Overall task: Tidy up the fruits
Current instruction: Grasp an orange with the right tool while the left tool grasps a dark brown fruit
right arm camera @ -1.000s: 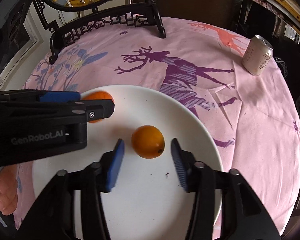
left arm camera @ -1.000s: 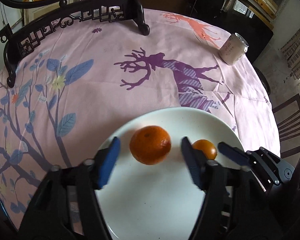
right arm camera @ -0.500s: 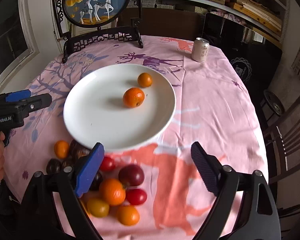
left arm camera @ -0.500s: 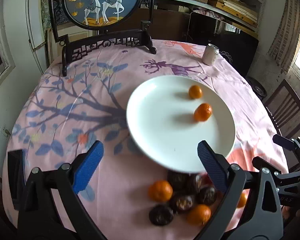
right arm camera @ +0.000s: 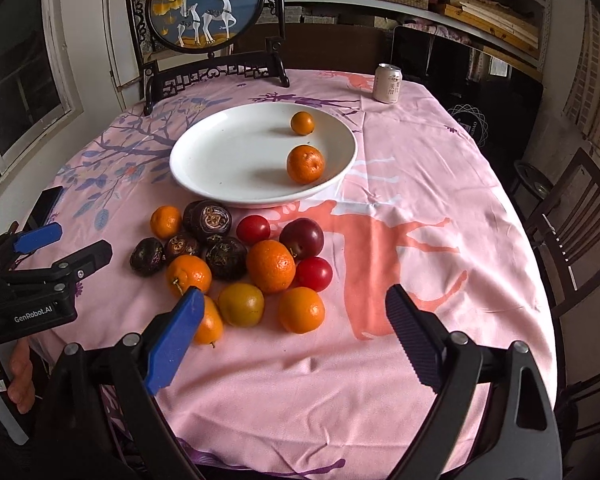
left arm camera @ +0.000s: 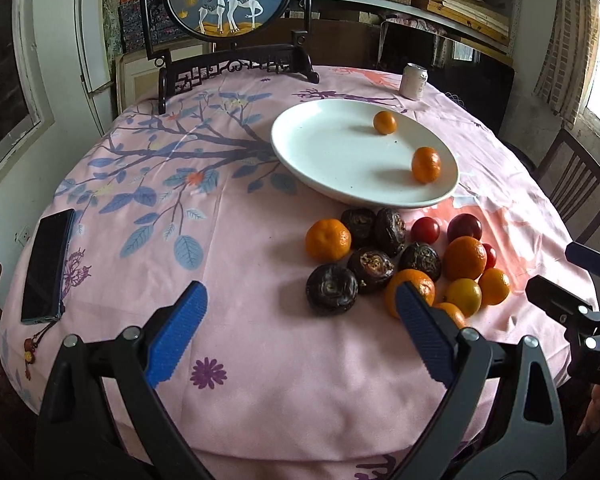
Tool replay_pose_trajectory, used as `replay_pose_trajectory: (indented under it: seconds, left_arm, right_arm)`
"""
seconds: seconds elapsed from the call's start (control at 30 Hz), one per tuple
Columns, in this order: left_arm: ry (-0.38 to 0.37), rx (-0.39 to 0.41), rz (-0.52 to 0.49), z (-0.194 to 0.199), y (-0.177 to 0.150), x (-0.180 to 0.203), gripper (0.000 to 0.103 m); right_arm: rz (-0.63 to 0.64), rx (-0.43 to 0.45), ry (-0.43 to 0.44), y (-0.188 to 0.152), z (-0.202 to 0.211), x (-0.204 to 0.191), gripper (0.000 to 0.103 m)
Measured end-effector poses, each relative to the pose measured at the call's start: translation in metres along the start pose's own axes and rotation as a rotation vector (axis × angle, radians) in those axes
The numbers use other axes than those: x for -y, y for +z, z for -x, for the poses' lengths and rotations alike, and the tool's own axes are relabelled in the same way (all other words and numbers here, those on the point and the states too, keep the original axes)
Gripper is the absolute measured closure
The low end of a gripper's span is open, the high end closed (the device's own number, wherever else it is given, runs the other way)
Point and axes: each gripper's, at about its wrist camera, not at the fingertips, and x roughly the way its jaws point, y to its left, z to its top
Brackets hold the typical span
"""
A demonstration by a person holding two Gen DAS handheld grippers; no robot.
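Meanwhile the white plate (right arm camera: pixel 204 184) holds two oranges (right arm camera: pixel 305 164); the fruit pile (right arm camera: pixel 236 260) touches its near rim. Beyond the plate stand a can (right arm camera: pixel 387 83) and framed screen (right arm camera: pixel 204 8). Left gripper (left arm camera: pixel 300 332) and right gripper (right arm camera: pixel 296 340) gape wide, holding nothing.

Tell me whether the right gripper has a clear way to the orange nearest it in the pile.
Probably yes. The right gripper is open and holds nothing, and the orange lies at the near edge of the pile with bare cloth on its near side. A red fruit sits close behind it, so some care is needed.
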Motion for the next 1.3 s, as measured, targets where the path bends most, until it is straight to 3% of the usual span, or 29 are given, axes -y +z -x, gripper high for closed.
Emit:
replay_pose_trajectory:
  seconds: [0.47, 0.5, 0.53, 0.57, 0.6, 0.7, 0.77, 0.87, 1.1, 1.17, 1.2, 1.23, 1.27, 1.3]
  left_arm:
    - [0.023, -0.101, -0.022, -0.036, -0.014, 0.001, 0.006]
    - [0.028, -0.106, -0.021, -0.038, -0.014, 0.000, 0.006]
    - [0.030, -0.110, -0.020, -0.039, -0.015, -0.001, 0.006]
    - [0.029, -0.114, -0.017, -0.041, -0.015, -0.001, 0.006]
    - [0.028, -0.117, -0.014, -0.042, -0.015, -0.002, 0.006]
    - [0.023, -0.123, -0.010, -0.044, -0.014, -0.003, 0.006]
    - [0.023, -0.130, -0.006, -0.049, -0.013, -0.004, 0.006]
    - [0.013, -0.147, 0.005, -0.057, -0.011, -0.008, 0.006]
    - [-0.023, -0.167, -0.007, -0.078, -0.008, -0.001, 0.008]
    - [-0.024, -0.158, -0.012, -0.081, -0.005, 0.004, 0.013]
    - [-0.020, -0.150, -0.020, -0.082, -0.003, 0.006, 0.021]
    - [-0.025, -0.137, -0.025, -0.081, -0.002, 0.007, 0.037]
    - [-0.048, -0.135, -0.029, -0.080, -0.001, 0.009, 0.045]
    - [-0.060, -0.132, -0.034, -0.078, 0.000, 0.011, 0.063]
  right_arm:
    - [-0.044, -0.077, 0.006, -0.022, -0.042, 0.017, 0.011]
    - [-0.045, -0.071, 0.007, -0.022, -0.046, 0.017, 0.018]
    - [-0.046, -0.073, 0.010, -0.022, -0.049, 0.018, 0.037]
    - [-0.050, -0.093, 0.019, -0.021, -0.054, 0.020, 0.047]
    - [-0.057, -0.114, 0.037, -0.022, -0.060, 0.021, 0.053]
    - [-0.049, -0.129, 0.057, -0.022, -0.072, 0.019, 0.055]
    - [-0.046, -0.114, 0.069, -0.021, -0.074, 0.017, 0.068]
    - [-0.054, -0.113, 0.095, -0.019, -0.066, 0.016, 0.068]
    - [-0.048, -0.095, 0.066, -0.019, -0.050, 0.016, 0.068]
    - [-0.061, -0.097, 0.075, -0.019, -0.050, 0.018, 0.068]
    - [-0.067, -0.098, 0.076, -0.019, -0.050, 0.019, 0.068]
    - [-0.070, -0.098, 0.077, -0.019, -0.051, 0.019, 0.068]
    - [-0.072, -0.099, 0.080, -0.020, -0.050, 0.019, 0.068]
    - [-0.074, -0.097, 0.086, -0.019, -0.048, 0.019, 0.068]
